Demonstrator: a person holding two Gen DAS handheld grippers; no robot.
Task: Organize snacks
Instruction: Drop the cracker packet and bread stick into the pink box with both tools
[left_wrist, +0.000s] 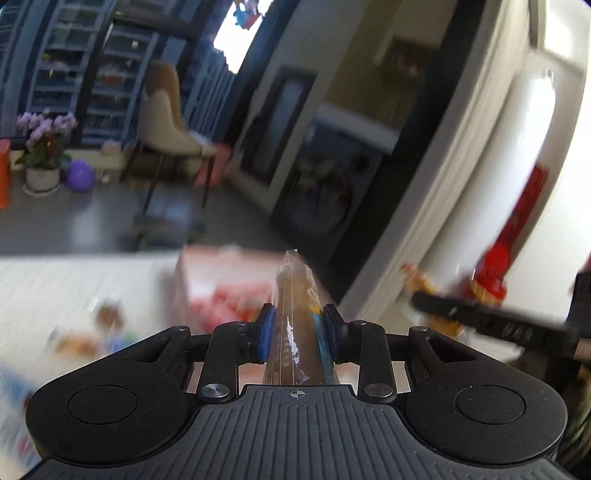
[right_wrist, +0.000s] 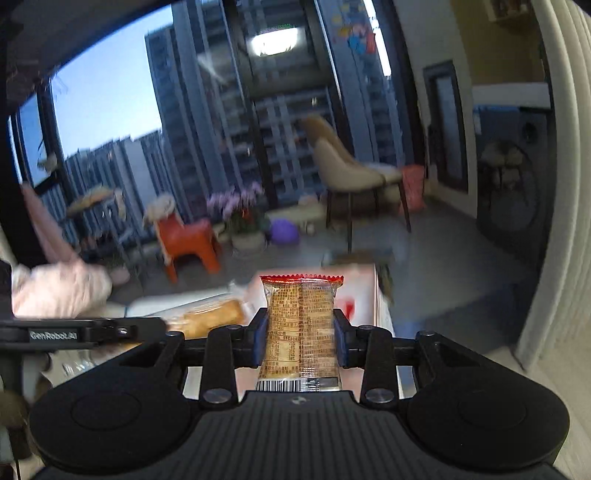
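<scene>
My left gripper (left_wrist: 298, 314) is shut on a clear-wrapped brown snack (left_wrist: 293, 288), seen edge-on and raised above the white table (left_wrist: 74, 280). My right gripper (right_wrist: 301, 321) is shut on a packet with a red top seam (right_wrist: 301, 299), its printed back and barcode facing the camera. Each gripper shows in the other's view. One of the right gripper's fingers (left_wrist: 480, 321) reaches in from the right with its red and orange packet (left_wrist: 424, 284). The left gripper's fingers (right_wrist: 92, 332) come in from the left with the brown snack (right_wrist: 214, 314). A pink and white box (right_wrist: 364, 291) stands open just beyond both grippers.
More blurred snack packets (left_wrist: 92, 336) lie on the table at the left. Beyond the table are beige chairs (right_wrist: 351, 170), an orange stool (right_wrist: 188, 240), a potted orchid (left_wrist: 42, 147), a purple ball (right_wrist: 283, 230) and a washing machine (left_wrist: 332, 192). A white wall (left_wrist: 480, 147) rises close on the right.
</scene>
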